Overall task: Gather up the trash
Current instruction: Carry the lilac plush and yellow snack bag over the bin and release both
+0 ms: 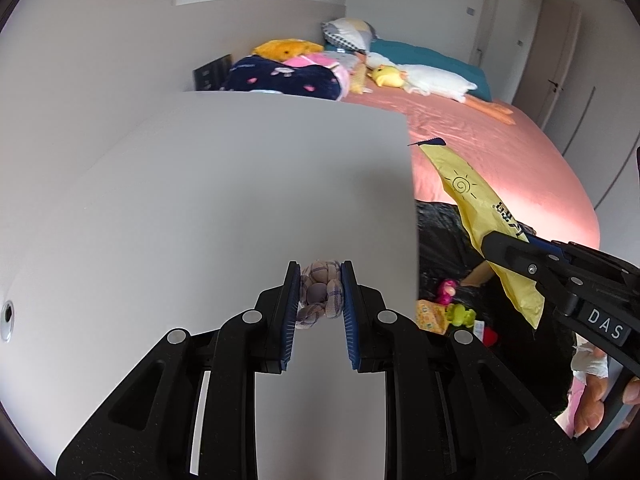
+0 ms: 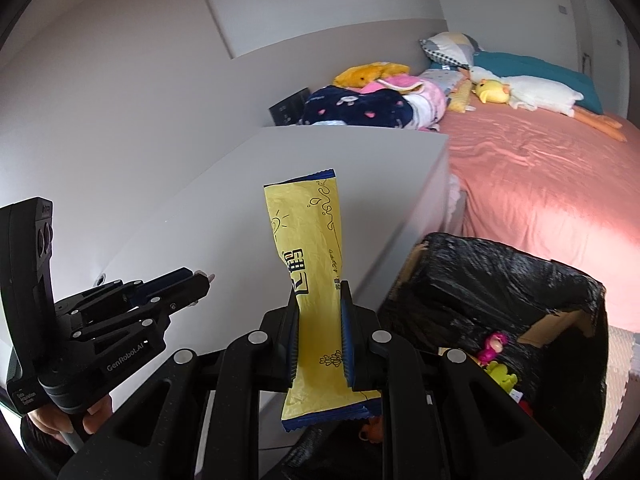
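Note:
My left gripper [image 1: 320, 292] is shut on a small crumpled plaid cloth wad [image 1: 320, 294] and holds it over the white cabinet top [image 1: 200, 208]. My right gripper [image 2: 320, 316] is shut on a long yellow snack wrapper [image 2: 310, 248] with blue ends, held upright near the cabinet's right edge. The wrapper also shows in the left wrist view [image 1: 480, 216], clamped by the right gripper [image 1: 490, 246]. The left gripper shows in the right wrist view [image 2: 200, 278]. A bin lined with a black bag [image 2: 480, 280] stands beside the cabinet, right of the wrapper.
Small toys, pink [image 2: 494, 346] and green [image 2: 500, 374], lie inside the bin. A bed with a pink sheet [image 2: 540, 184] lies beyond, with plush toys [image 2: 520, 92], folded blankets [image 2: 360, 110] and pillows [image 2: 452, 48]. White walls stand behind the cabinet.

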A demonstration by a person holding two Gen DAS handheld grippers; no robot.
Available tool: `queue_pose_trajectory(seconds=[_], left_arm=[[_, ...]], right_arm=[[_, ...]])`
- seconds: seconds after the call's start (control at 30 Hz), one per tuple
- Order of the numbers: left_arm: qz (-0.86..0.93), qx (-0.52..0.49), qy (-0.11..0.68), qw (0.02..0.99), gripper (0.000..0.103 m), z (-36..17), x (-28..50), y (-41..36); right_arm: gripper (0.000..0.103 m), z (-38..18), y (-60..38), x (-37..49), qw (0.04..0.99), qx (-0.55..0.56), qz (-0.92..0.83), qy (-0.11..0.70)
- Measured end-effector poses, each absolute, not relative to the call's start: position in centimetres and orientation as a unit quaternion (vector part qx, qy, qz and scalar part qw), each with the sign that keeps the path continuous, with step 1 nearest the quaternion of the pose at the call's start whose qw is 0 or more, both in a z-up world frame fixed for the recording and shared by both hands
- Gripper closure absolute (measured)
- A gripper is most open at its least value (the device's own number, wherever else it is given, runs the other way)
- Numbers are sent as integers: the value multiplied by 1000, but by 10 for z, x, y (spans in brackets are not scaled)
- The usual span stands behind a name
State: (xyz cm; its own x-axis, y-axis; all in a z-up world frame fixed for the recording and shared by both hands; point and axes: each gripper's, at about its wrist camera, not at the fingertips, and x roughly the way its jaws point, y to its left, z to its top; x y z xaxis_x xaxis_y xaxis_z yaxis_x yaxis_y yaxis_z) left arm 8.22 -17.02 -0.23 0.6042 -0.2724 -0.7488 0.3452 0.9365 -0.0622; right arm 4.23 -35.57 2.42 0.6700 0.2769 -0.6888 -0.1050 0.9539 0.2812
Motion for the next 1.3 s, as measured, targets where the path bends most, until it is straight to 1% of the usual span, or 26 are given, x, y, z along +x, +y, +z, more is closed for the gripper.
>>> queue_pose_trajectory(seconds=[1.3], left_arm=[[-285,106,408,861,83,-2,65,-288]], right_arm=[[85,27,-470,-10,915,167,-5,369]])
